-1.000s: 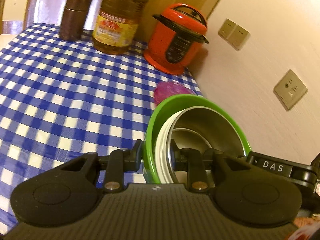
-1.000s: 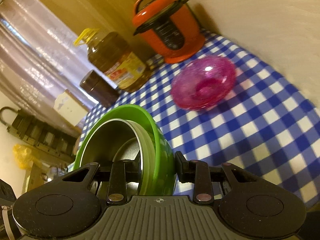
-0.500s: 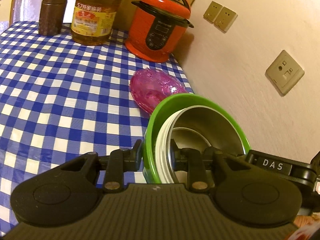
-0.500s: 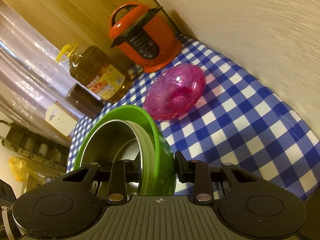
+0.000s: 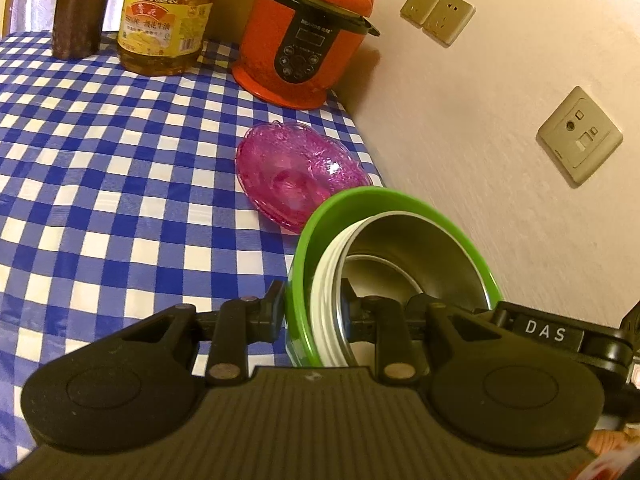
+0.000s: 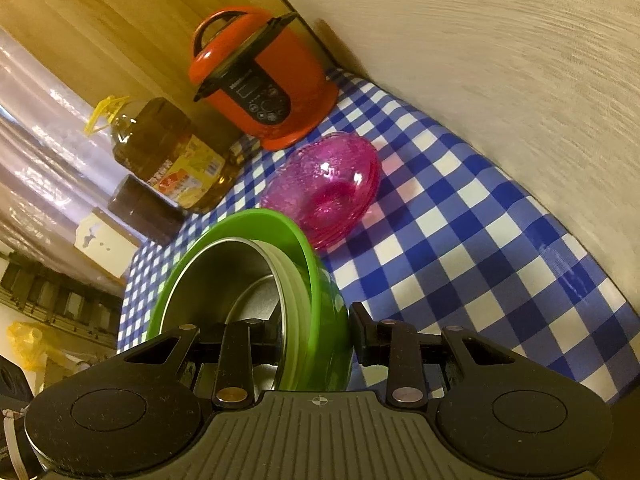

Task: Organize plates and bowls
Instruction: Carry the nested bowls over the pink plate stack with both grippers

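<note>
Both grippers carry one nested stack above the table: a green bowl (image 5: 384, 200) with a white bowl (image 5: 326, 288) and a steel bowl (image 5: 424, 248) inside it. My left gripper (image 5: 316, 312) is shut on the stack's left rim. On the opposite rim my right gripper (image 6: 314, 332) is shut, clamping the green bowl (image 6: 320, 280) and the steel bowl (image 6: 224, 276). The right gripper's body, marked DAS (image 5: 546, 332), shows in the left wrist view. Just beyond the stack a pink glass bowl (image 5: 298, 176) (image 6: 326, 186) rests on the checked cloth.
A blue and white checked tablecloth (image 5: 100, 184) covers the table. At its far end stand an orange pressure cooker (image 5: 308, 32), an oil bottle (image 5: 166, 16) and a brown jar (image 5: 78, 8). A wall with sockets (image 5: 580, 136) borders the table's right edge.
Both grippers have carried the stack forward toward the far end of the table. The pink glass bowl and the cooker have come closer in both views. The grips are unchanged.
</note>
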### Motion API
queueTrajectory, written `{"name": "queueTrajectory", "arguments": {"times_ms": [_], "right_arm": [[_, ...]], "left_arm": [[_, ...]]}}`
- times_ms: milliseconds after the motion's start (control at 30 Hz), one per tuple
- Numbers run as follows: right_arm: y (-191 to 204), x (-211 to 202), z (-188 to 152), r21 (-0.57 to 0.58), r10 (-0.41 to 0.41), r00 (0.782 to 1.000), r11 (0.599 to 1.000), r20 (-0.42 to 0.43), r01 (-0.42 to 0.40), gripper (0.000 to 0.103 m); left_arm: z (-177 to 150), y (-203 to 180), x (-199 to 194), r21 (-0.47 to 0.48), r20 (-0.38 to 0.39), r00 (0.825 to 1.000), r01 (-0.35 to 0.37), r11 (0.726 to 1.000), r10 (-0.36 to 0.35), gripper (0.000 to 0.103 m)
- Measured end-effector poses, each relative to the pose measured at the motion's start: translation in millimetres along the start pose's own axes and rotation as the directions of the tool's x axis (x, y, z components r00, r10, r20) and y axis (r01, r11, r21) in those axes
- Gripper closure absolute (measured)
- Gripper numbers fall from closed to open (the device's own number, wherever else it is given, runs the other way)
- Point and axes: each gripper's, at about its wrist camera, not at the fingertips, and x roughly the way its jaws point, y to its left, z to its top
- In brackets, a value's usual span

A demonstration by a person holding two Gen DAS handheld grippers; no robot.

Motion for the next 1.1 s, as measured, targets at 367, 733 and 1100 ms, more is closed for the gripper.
{"name": "queueTrajectory", "arguments": {"times_ms": [367,733,1100], "right_arm": [[1.3,17.4,22.8,-0.016,-0.019,1.0,1.0,-0.007,0.019,0.071],[11.8,52.3,66.9,-0.04,-0.023,1.0,0.999,-0.004,0.023,0.071],[14.6,100.4,112.7,-0.083,-0.029,1.0,0.996,0.002,0.029,0.071]], "left_arm": [[29.5,0.5,23.5,-0.015,-0.021,1.0,0.014,1.0,-0.014,0.079],[76.3,7.0,59.5,-0.043,-0.018,0.999,0.027,0.999,-0.027,0.079],[116.2,24.4,107.7,-0.076,-0.019,0.999,0.043,0.996,-0.044,0.079]]}}
